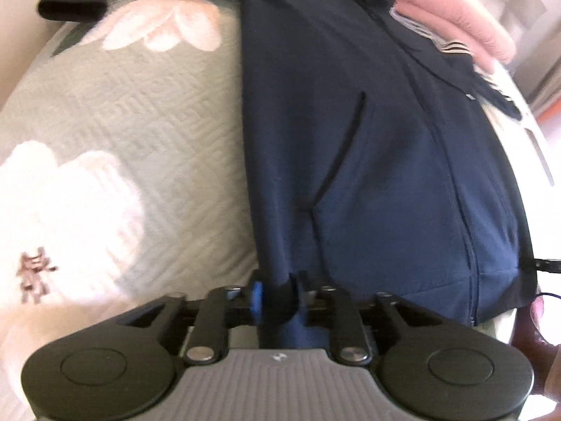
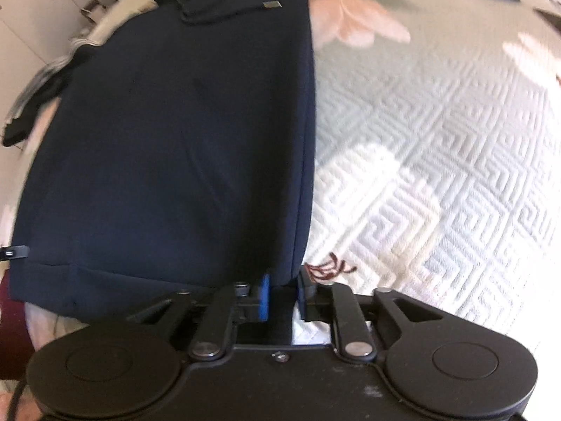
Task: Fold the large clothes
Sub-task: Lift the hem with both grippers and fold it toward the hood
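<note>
A navy zip-up jacket [image 1: 368, 140] lies flat on a quilted bedspread [image 1: 140, 122], its hem toward me. One black sleeve with white stripes [image 1: 72, 1] stretches out at the far left. My left gripper [image 1: 277, 294] is shut on the hem's left corner, with a fold of navy cloth bunched between its pads. In the right wrist view the same jacket [image 2: 175, 140] fills the left half. My right gripper [image 2: 282, 291] is shut on the hem's right corner, cloth filling most of the gap between its pads.
The grey-green bedspread [image 2: 438, 158] with pale flower prints extends to the right. A folded pink blanket [image 1: 455, 17] lies beyond the jacket's collar. A hand [image 1: 540, 351] shows at the lower right edge of the left wrist view. Pale cabinets [image 2: 45, 17] stand past the bed.
</note>
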`<state>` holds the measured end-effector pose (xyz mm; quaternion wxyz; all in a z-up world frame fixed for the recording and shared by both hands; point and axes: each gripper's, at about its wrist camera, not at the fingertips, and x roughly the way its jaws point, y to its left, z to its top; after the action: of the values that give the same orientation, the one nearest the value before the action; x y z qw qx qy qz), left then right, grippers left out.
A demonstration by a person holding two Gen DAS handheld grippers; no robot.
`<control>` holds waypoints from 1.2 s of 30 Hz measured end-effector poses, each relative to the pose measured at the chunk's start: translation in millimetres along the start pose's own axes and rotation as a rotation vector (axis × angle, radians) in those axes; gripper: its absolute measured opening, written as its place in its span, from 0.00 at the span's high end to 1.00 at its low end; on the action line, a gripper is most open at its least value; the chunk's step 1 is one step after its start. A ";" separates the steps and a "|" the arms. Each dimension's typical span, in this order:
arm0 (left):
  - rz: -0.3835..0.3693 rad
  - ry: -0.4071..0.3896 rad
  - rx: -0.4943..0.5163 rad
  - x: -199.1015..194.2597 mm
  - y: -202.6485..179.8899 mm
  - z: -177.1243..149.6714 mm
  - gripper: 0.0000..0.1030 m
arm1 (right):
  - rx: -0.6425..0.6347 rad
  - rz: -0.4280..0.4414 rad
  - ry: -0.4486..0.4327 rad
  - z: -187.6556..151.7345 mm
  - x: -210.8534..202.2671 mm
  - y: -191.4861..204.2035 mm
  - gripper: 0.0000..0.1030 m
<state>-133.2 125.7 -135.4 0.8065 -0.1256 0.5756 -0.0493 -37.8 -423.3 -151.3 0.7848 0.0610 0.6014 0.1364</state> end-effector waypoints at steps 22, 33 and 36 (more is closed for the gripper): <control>0.170 -0.320 -0.239 -103.5 106.0 160.8 0.15 | -0.291 0.217 -0.440 181.0 -76.7 177.3 0.16; 0.096 -0.367 -0.477 -51.0 209.2 210.3 0.14 | -0.375 0.383 -0.226 187.2 19.4 260.8 0.16; 0.027 -0.389 -0.515 -38.6 224.3 218.6 0.14 | -0.386 0.374 -0.146 181.9 46.6 265.1 0.16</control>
<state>45.1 382.3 -91.3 0.8439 -0.3249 0.4056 0.1334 110.8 -144.2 -76.6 0.7844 0.0299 0.4844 0.3863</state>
